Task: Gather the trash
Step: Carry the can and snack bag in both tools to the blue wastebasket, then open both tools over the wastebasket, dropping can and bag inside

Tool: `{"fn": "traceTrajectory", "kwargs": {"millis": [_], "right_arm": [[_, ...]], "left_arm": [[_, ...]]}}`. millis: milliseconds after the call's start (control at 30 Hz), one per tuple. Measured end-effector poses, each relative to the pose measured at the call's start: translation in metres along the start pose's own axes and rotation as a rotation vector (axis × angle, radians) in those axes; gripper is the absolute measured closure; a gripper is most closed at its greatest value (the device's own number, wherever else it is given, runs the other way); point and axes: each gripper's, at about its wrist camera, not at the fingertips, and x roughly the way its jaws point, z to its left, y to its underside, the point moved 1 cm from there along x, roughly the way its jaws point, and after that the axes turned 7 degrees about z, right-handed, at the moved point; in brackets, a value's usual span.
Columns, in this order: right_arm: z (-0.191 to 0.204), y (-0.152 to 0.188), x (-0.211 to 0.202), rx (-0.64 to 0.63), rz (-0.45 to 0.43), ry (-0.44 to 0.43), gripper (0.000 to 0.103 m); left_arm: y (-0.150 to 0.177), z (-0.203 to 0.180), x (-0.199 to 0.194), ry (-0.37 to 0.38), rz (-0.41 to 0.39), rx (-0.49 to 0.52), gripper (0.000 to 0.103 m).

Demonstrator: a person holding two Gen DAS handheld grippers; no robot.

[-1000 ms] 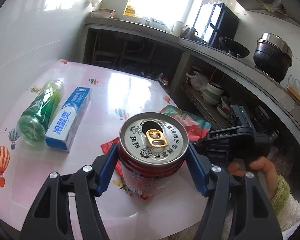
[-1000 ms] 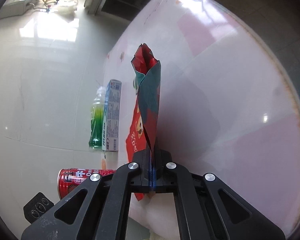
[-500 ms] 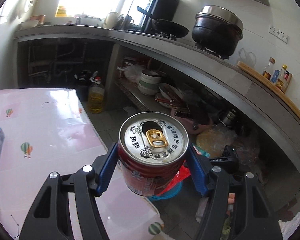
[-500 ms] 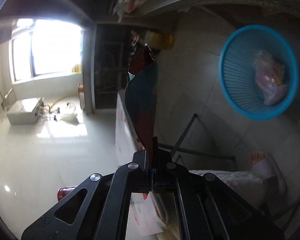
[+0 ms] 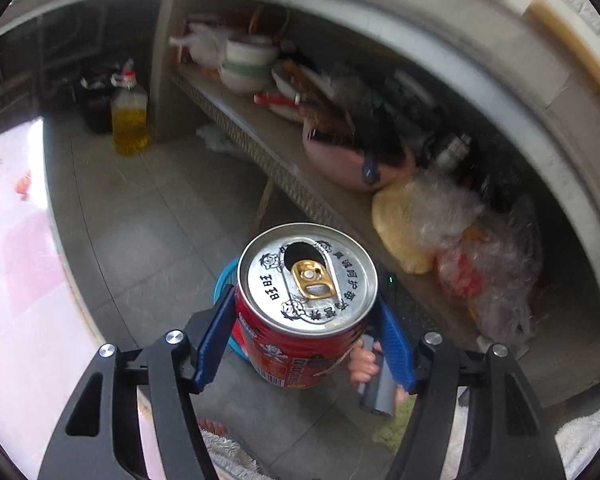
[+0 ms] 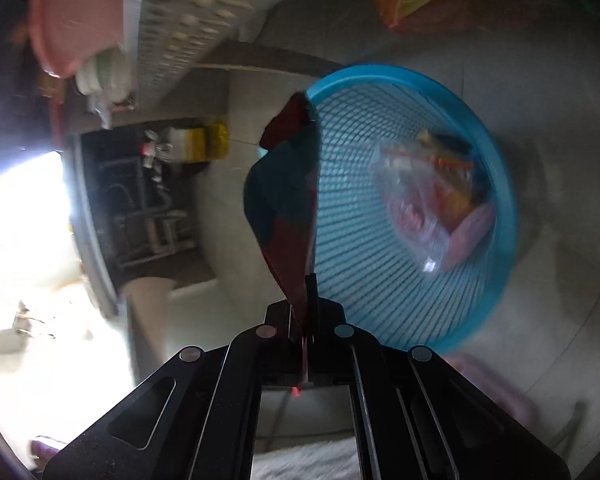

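Observation:
An opened red drink can [image 5: 300, 312] with a silver top and gold tab sits upright between the blue pads of my left gripper [image 5: 306, 336], which is shut on it above the grey tile floor. A sliver of the blue basket [image 5: 221, 280] peeks out behind the can. In the right wrist view my right gripper [image 6: 306, 312] is shut on a thin red and teal snack wrapper [image 6: 286, 208], which stands up over the near rim of the blue mesh basket [image 6: 440, 92]. A bag of plastic trash [image 6: 428, 204] lies in the basket.
The pink tablecloth's edge [image 5: 16, 264] lies at the left. A low shelf [image 5: 260, 148] holds bowls, a pink basin and plastic bags. A yellow oil bottle [image 5: 130, 120] stands on the floor. A hand [image 5: 364, 364] grips a handle behind the can.
Both grippers swung away from the table and down toward the floor. The can now hangs over the tiles near the basket, and the wrapper has come close over the blue basket.

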Motion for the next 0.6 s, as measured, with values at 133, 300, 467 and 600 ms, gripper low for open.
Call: {"fn": "traceTrajectory", "kwargs": {"millis": [133, 300, 467, 600], "right_arm": [[-0.009, -0.015, 0.018, 0.009, -0.008, 0.054, 0.102], [-0.021, -0.024, 0.034, 0.009, 0.023, 0.067, 0.098], [-0.032, -0.025, 0.033, 0.047, 0.071, 0.127, 0.078], [-0.018, -0.019, 0.020, -0.019, 0.055, 0.180, 0.048]], "left_arm": [[-0.021, -0.008, 0.054, -0.026, 0.093, 0.022, 0.038], [-0.042, -0.009, 0.128, -0.067, 0.183, 0.002, 0.038], [-0.049, 0.003, 0.174, -0.175, 0.263, -0.059, 0.028], [-0.051, 0.000, 0.155, -0.143, 0.222, -0.038, 0.028]]}}
